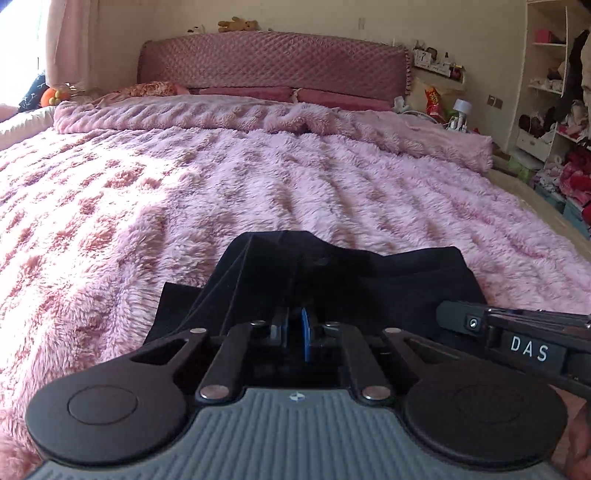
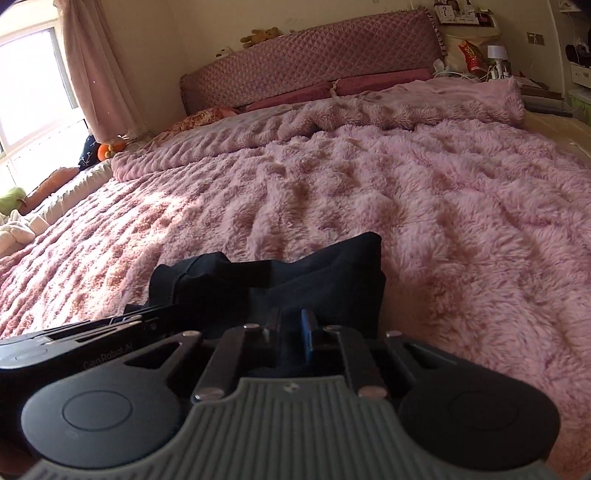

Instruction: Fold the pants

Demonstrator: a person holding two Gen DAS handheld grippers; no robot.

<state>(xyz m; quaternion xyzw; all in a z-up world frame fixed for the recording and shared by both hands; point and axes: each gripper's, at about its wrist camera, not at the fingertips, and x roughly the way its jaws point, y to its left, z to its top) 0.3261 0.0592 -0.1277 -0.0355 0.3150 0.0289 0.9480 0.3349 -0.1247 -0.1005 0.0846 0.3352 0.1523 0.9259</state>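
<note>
Both the left gripper (image 1: pixel 301 314) and right gripper (image 2: pixel 295 317) are pinching the black pants (image 1: pixel 332 269), which are lying just ahead on the bed (image 1: pixel 147 184).

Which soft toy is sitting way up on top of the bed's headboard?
The brown teddy bear, lying along the top of the quilted pink headboard. The orange plush toy sits lower, beside the bed near the curtain.
</note>
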